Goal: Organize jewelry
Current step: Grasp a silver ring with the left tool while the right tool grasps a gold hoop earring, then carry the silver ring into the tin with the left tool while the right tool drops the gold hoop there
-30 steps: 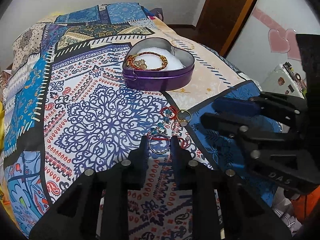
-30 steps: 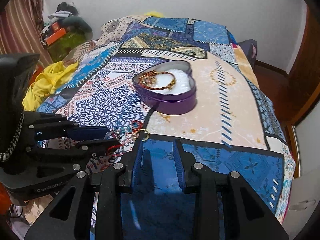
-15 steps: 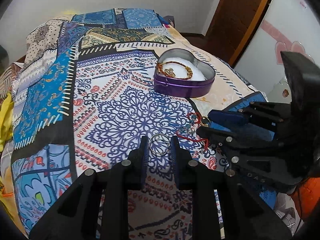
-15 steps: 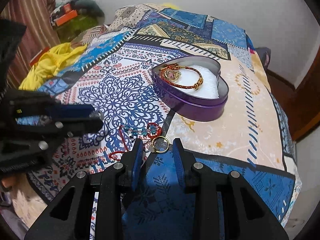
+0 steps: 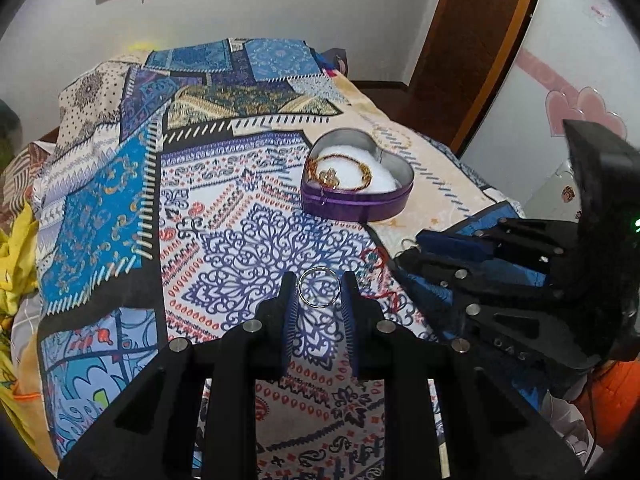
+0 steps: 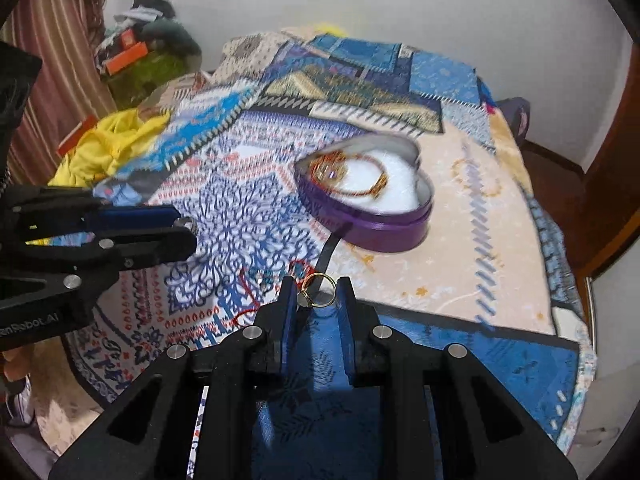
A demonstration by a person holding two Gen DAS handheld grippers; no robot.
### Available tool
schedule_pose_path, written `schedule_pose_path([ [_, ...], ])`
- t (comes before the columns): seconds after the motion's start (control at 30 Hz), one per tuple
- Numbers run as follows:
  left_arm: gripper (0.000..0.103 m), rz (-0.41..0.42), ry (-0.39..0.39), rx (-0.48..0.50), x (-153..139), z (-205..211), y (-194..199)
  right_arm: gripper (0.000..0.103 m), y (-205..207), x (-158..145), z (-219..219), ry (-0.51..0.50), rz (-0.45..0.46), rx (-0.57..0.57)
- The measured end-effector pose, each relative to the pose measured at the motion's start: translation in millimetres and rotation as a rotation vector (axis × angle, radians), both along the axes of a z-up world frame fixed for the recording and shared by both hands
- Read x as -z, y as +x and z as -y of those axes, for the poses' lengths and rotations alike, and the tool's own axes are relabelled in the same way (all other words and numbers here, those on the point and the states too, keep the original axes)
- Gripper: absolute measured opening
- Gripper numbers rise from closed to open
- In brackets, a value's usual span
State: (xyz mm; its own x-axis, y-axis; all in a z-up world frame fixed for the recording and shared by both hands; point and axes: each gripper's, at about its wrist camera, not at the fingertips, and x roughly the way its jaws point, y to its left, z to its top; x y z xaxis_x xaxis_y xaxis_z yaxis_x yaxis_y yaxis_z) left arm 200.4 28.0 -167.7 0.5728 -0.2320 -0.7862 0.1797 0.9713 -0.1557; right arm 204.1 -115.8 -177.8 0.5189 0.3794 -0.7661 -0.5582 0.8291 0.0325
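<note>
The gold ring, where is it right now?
In the right wrist view, the gold ring sits between the right tool's fingertips, just in front of the purple heart-shaped tin.

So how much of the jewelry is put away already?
One gold bracelet already lies in the purple heart tin. The left gripper holds a silver ring; the right gripper has just closed around a gold ring. The red beaded string is on the bedspread.

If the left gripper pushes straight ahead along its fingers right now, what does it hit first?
Probably the patterned bedspread just past the silver ring that the left gripper holds. The heart tin lies farther on and to the right, likely off that line; depth is unclear.
</note>
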Motion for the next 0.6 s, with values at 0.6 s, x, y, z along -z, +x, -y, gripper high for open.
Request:
schedule_pose_path([
  [0.6,0.021,0.123,0.004,-0.001,-49.9,10.3,16.1,0.018,4.7,-69.1,26.4,0.149,0.172,0.102],
])
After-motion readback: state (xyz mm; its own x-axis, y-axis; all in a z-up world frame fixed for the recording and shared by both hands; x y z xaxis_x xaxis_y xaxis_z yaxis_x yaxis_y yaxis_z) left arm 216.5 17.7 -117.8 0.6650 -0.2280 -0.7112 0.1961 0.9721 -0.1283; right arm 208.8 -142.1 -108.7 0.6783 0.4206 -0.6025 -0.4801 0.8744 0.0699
